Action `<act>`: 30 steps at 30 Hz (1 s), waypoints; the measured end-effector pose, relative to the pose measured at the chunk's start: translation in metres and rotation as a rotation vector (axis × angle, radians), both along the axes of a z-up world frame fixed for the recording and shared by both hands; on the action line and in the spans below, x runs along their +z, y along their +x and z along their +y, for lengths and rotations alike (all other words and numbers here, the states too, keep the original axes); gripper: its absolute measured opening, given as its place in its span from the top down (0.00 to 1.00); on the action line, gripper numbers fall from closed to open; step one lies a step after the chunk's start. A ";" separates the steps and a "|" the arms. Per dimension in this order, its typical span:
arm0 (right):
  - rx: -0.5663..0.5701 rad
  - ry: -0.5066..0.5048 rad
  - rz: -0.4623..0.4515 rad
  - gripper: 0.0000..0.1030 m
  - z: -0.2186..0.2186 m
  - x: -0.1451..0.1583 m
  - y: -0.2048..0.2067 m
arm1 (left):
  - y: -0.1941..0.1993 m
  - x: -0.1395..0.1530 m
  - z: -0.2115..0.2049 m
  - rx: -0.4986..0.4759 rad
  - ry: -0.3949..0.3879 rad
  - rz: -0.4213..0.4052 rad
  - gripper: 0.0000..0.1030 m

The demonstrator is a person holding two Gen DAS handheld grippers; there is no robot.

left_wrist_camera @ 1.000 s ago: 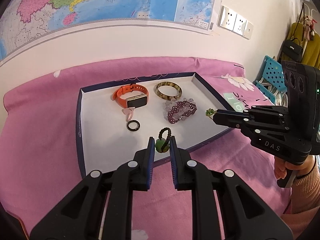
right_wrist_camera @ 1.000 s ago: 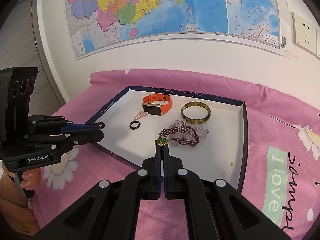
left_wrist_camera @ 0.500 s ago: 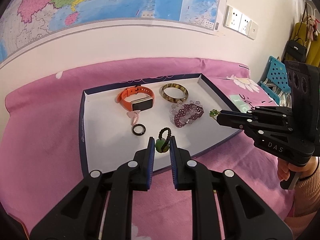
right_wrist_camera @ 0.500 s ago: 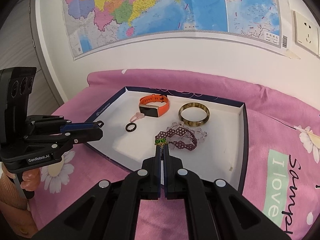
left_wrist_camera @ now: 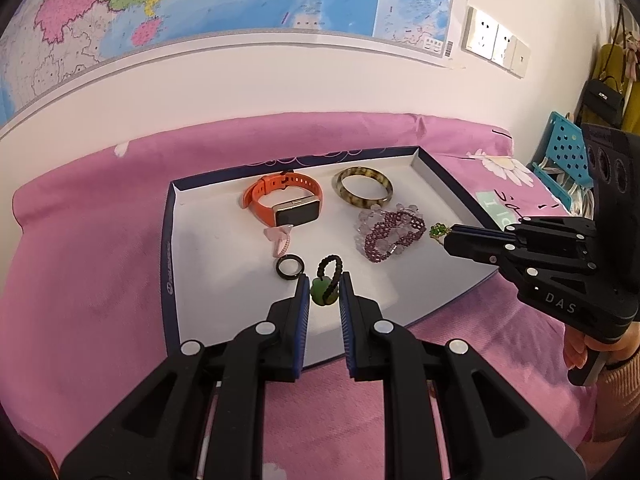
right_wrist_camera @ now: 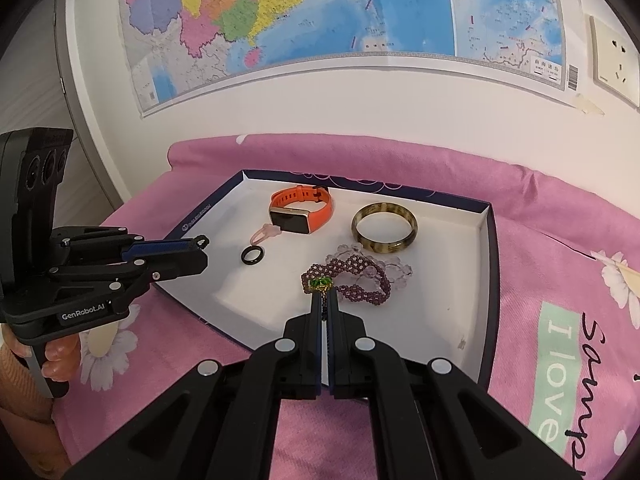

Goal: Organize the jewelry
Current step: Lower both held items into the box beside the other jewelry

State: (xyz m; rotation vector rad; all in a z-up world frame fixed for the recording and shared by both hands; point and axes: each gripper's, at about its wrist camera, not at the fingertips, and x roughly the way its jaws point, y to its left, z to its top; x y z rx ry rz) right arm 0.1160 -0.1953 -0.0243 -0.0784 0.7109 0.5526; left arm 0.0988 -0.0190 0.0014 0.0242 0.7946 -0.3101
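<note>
Left gripper pinches a green pendant by its dark bead loop, above the tray's 6 o'clock edge. Right gripper, jaws pressed together, pinches a green-stone ring at 6 o'clock of the purple bracelet. Watch and bangle lie toward 12 o'clock.

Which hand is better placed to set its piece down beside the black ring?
Left, probably: its hand-held gripper holds the green pendant right beside the black ring; the right hand-held gripper is by the beaded bracelet.
</note>
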 end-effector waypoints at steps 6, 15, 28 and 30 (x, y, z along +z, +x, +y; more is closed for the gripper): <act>0.000 -0.005 0.002 0.99 0.001 -0.002 0.003 | 0.006 -0.005 0.001 0.015 0.006 0.014 0.85; -0.006 -0.027 0.014 0.99 0.004 -0.008 0.011 | 0.018 -0.014 0.002 0.026 0.001 0.048 0.85; -0.013 -0.051 0.028 0.99 0.008 -0.017 0.020 | 0.030 -0.024 0.001 0.042 0.017 0.076 0.85; -0.014 -0.053 0.029 0.99 0.009 -0.018 0.021 | 0.031 -0.025 0.002 0.044 0.018 0.080 0.85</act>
